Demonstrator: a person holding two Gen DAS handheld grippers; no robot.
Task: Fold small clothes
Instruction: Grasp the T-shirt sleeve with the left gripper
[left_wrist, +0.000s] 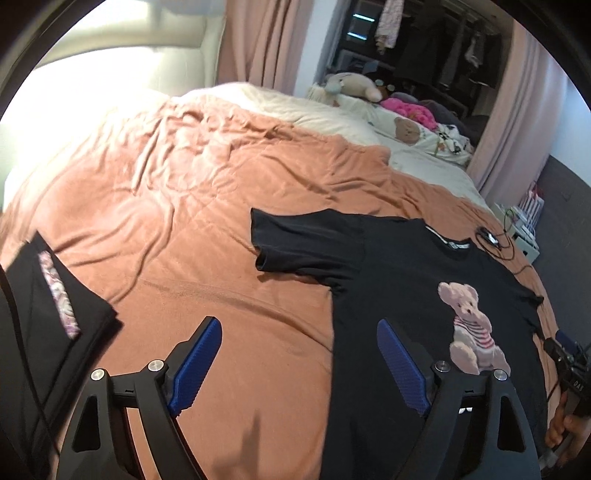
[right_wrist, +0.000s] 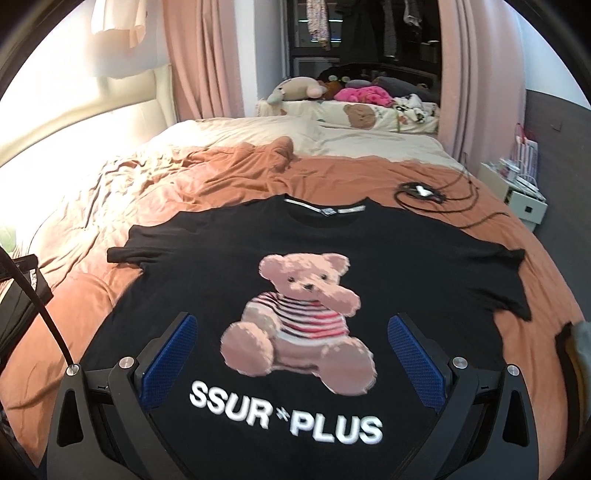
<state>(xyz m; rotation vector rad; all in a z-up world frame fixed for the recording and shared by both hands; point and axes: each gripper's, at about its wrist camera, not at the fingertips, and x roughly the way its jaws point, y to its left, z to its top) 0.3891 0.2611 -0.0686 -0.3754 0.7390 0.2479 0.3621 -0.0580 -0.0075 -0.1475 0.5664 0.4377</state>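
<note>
Black bear tee (right_wrist: 295, 258) flat, prob. unfolded

A home bedroom: a rumpled bed (right_wrist: 155, 184), pink curtains (right_wrist: 207, 55), and soft toys (right_wrist: 299, 88).

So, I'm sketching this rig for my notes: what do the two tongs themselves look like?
Both match: the left tongs and right tongs have black angular frames with triangular cutouts, silver round bolt heads at the joints, and blue ribbed pads on the inner faces. A black cable runs past on the left.
</note>
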